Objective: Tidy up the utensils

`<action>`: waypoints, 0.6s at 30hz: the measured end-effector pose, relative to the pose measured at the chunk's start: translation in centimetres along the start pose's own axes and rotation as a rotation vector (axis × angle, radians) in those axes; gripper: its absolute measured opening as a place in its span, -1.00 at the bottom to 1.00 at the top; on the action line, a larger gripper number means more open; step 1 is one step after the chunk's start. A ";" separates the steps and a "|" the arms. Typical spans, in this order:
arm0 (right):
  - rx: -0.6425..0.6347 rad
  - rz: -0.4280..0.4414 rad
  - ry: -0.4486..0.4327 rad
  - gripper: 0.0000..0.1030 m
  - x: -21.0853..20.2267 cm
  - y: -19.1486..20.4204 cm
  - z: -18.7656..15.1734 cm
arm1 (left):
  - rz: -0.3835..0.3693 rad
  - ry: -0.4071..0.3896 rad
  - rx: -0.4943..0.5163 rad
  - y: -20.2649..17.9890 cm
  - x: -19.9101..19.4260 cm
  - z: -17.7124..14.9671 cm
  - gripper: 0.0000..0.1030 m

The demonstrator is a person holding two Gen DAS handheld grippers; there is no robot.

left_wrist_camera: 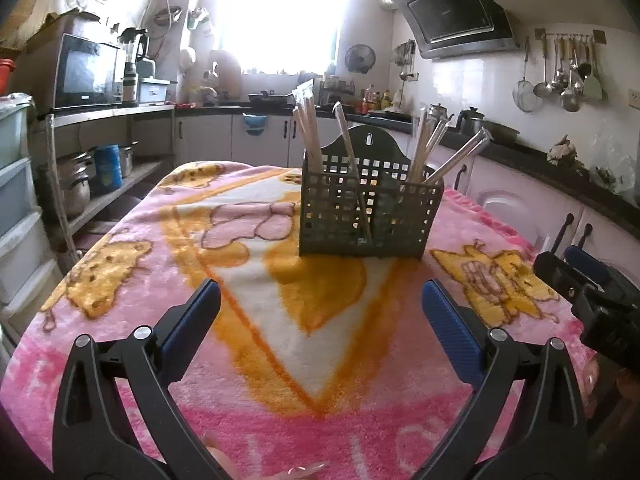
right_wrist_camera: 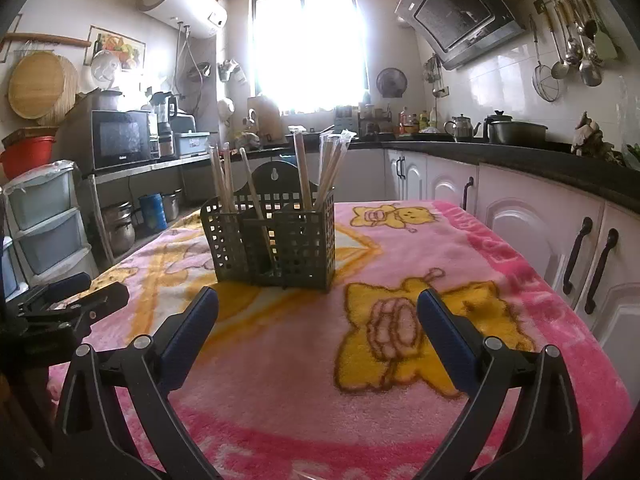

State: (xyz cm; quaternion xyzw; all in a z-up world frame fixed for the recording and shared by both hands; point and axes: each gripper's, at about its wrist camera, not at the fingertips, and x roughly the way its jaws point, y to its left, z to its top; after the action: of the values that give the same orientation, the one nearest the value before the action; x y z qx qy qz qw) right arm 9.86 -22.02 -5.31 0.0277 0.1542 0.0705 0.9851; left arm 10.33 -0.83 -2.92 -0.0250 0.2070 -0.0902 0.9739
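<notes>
A dark green perforated utensil holder [left_wrist_camera: 368,216] stands on a pink cartoon blanket [left_wrist_camera: 280,344] over the table. Several wrapped chopsticks [left_wrist_camera: 310,136] stand in its compartments, some leaning right [left_wrist_camera: 456,160]. The holder also shows in the right wrist view [right_wrist_camera: 276,240] with chopsticks [right_wrist_camera: 224,176] in it. My left gripper [left_wrist_camera: 320,292] is open and empty, short of the holder. My right gripper [right_wrist_camera: 318,304] is open and empty, also short of the holder. The right gripper shows at the right edge of the left wrist view [left_wrist_camera: 576,276]; the left gripper shows at the left edge of the right wrist view [right_wrist_camera: 76,300].
White cabinets with a black counter [right_wrist_camera: 520,156] run along the right, close to the table's edge. Shelves with a microwave [right_wrist_camera: 120,140] and pots, plus plastic drawers [right_wrist_camera: 44,220], stand at the left. Ladles hang on the right wall [left_wrist_camera: 568,76].
</notes>
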 end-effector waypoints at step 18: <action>-0.008 -0.003 0.006 0.88 0.1 0.2 -0.3 | 0.003 -0.003 -0.027 0.5 -0.1 0.0 0.78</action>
State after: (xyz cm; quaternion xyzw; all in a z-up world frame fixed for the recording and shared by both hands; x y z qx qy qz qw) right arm 9.80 -21.80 -5.57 0.0233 0.1570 0.0700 0.9848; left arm 10.32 -0.28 -2.91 -0.0379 0.2068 -0.0861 0.9739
